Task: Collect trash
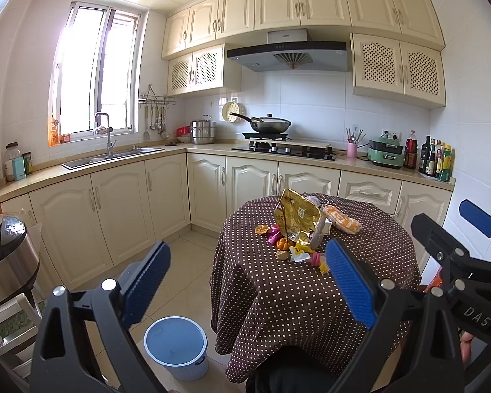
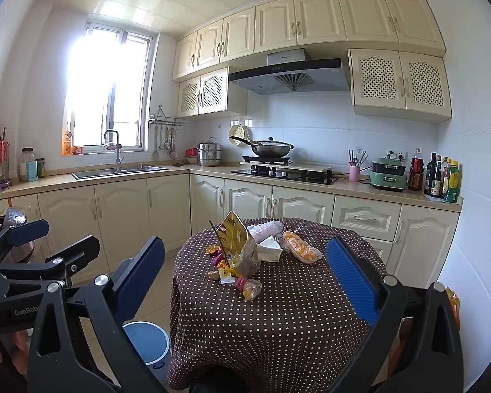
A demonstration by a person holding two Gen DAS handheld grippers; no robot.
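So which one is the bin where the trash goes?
Find the round table with the brown dotted cloth. On the floor at its left foot stands the bin, a small pale bucket with a blue inside. It is the only open container down there.

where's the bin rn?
The bin stands on the floor at the left foot of the dotted table, low centre-left in the left wrist view; in the right wrist view it is partly hidden behind the right tool.

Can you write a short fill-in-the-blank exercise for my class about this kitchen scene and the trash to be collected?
1. The trash pile lies on a table covered by a brown cloth with white ____.
2. The blue-lined bin stands on the ____.
3. Both grippers, left gripper and right gripper, are ____.

Missing words: dots; floor; open
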